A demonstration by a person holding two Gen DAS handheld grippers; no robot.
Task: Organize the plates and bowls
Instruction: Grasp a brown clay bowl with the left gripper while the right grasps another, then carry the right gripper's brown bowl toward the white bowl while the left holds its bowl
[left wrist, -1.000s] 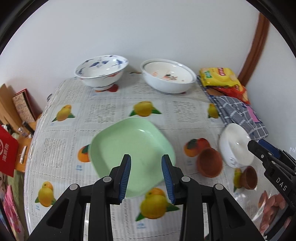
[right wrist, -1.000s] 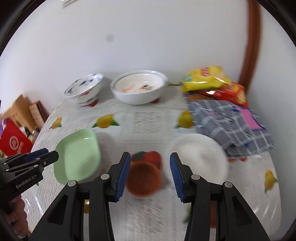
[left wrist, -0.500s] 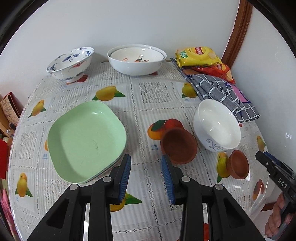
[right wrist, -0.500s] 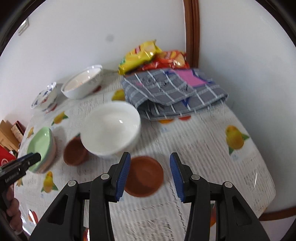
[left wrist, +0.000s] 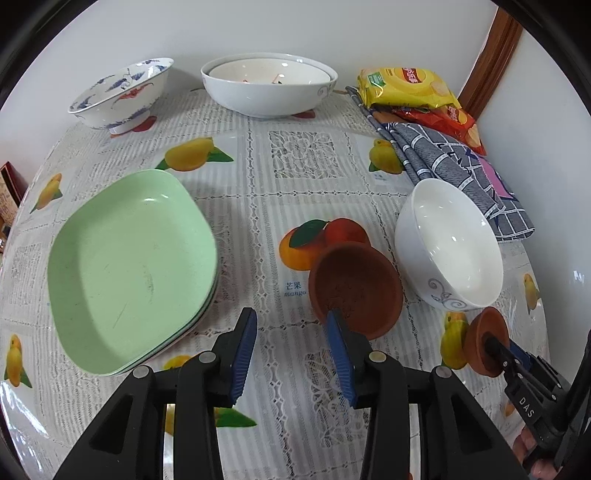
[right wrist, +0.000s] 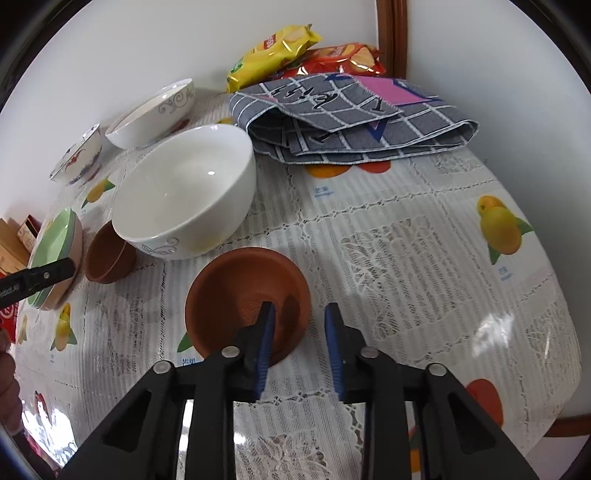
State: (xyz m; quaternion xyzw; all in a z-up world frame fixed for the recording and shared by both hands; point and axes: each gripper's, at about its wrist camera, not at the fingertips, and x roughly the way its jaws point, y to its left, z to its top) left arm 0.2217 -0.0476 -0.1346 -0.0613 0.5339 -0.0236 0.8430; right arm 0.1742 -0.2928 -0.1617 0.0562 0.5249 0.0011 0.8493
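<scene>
Bright, even daylight; sharp frames, fisheye-bent dark edges, glare on the tablecloth (right wrist: 491, 325).

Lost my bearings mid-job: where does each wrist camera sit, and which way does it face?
Left wrist: on the left gripper, facing steeply down across the table toward the wall; opening jaws, larger brown bowl's rim at one finger; right gripper at lower right.
Right wrist: on the right gripper, facing down; closing jaws straddle the small brown dish's rim; left gripper at left edge.
Shared: white bowl, green plates, both brown pieces.
</scene>
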